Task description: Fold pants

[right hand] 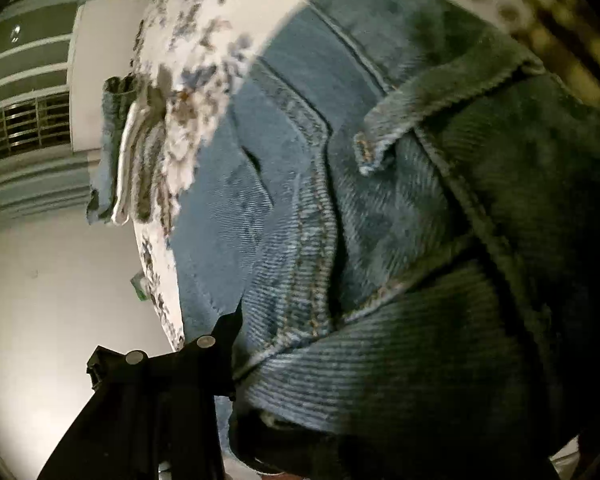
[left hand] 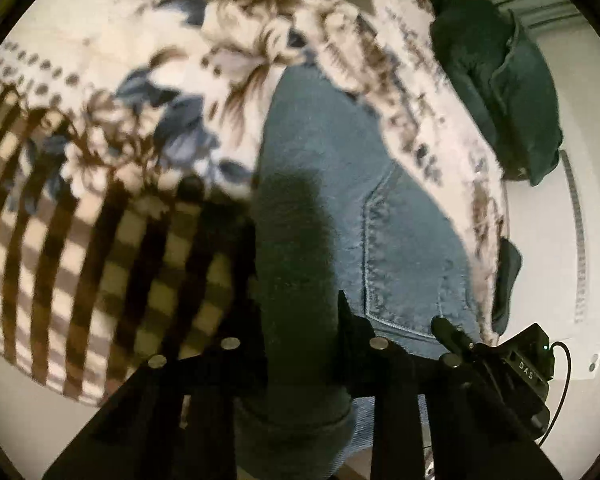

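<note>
On the floral blanket (left hand: 148, 92): blue jeans (left hand: 324, 152) gripped at the near end.
Left tool (left hand: 300, 360) pinches a denim fold; right tool (right hand: 236, 364) seems clamped too, one finger hidden. Thick layered denim could slip out and sag unevenly.

Blue denim pants (left hand: 320, 208) (right hand: 300, 208) lie stretched across floral-and-checked blanket, back pocket stitching facing up, waistband end bunched, lifted and in shadow at near edge.
</note>
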A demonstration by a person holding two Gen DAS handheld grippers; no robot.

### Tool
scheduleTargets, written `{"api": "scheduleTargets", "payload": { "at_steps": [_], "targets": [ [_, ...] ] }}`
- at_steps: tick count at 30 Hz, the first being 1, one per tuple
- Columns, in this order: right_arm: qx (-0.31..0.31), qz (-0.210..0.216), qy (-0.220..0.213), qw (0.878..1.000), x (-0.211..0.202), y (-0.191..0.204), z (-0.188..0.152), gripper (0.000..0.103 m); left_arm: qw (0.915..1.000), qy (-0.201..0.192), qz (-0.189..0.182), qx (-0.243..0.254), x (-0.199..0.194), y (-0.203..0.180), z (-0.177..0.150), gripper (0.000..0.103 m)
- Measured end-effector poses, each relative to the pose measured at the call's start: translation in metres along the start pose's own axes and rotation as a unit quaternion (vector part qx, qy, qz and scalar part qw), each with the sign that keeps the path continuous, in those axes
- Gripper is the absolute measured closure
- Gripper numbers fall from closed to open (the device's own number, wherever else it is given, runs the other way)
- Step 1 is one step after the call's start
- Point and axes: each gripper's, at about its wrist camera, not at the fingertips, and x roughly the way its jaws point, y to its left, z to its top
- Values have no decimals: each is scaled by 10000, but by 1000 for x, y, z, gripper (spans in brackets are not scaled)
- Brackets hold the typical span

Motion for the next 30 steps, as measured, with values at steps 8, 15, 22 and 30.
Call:
{"api": "scheduleTargets", "payload": {
  "at_steps": [8, 15, 22, 30],
  "targets": [
    [-612, -54, 210, 9979, -64, 61, 24, 62, 9993, -336, 26, -147, -56, -52, 7, 81],
    [-1162, 98, 261, 9928, -92, 159, 55, 62, 9955, -828, -174, -415, -117, -84, 54, 81],
    [-1422, 431, -93, 9889, -56, 299, 111, 62, 9906, -1293, -376, -263, -165, -98, 191, 81],
    [-1557, 872, -480, 9828, 57, 451, 190, 62, 9820, -1825, -481, 23, -193, -79, 397, 81]
  ]
}}
